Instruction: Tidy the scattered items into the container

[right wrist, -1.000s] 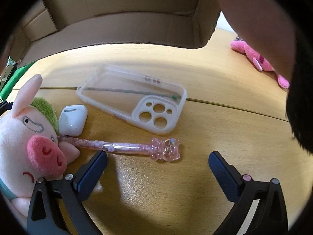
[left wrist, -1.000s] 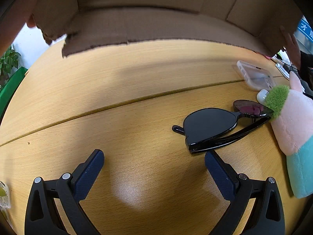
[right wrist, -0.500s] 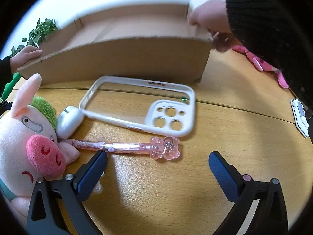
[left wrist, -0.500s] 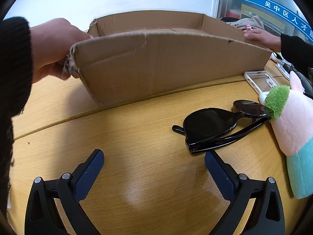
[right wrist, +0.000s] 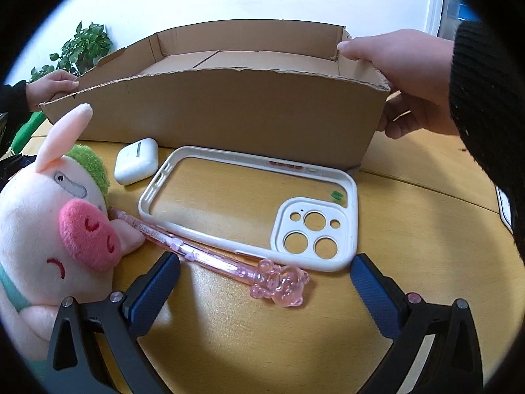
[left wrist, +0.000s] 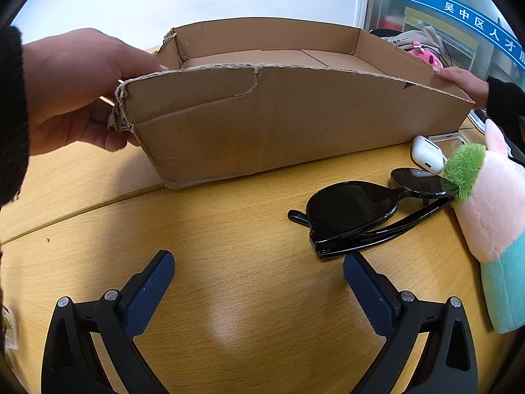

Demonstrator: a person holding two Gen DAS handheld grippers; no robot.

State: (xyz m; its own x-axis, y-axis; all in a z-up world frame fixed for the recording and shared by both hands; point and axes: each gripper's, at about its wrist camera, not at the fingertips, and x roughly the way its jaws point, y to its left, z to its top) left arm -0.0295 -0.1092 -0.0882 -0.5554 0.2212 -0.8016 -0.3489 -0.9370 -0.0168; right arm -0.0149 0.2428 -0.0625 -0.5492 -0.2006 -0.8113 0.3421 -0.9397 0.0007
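Observation:
A shallow cardboard box [left wrist: 279, 124] stands on the wooden table, held by a person's hands [left wrist: 75, 88] at both ends; it also shows in the right wrist view [right wrist: 229, 111]. Black sunglasses [left wrist: 361, 213] lie just ahead of my open, empty left gripper [left wrist: 259, 275], near its right finger. A pig plush [left wrist: 492, 203] lies to the right. My right gripper [right wrist: 262, 279] is open and empty over a pink bear-topped pen [right wrist: 210, 256]. Beyond it lie a white phone case [right wrist: 256, 210], a white earbuds case [right wrist: 136, 161] and the pig plush [right wrist: 55, 229].
A pink plush toy [left wrist: 423, 55] sits behind the box on the right. A green plant [right wrist: 82, 49] stands at the back left. Bare table [left wrist: 98, 216] lies left of the sunglasses. A white object [right wrist: 503, 207] lies at the right table edge.
The person's hands have lowered the cardboard box onto the table behind the items. The phone case, earbuds case and pen have shifted nearer to my right gripper. Both grippers stay open.

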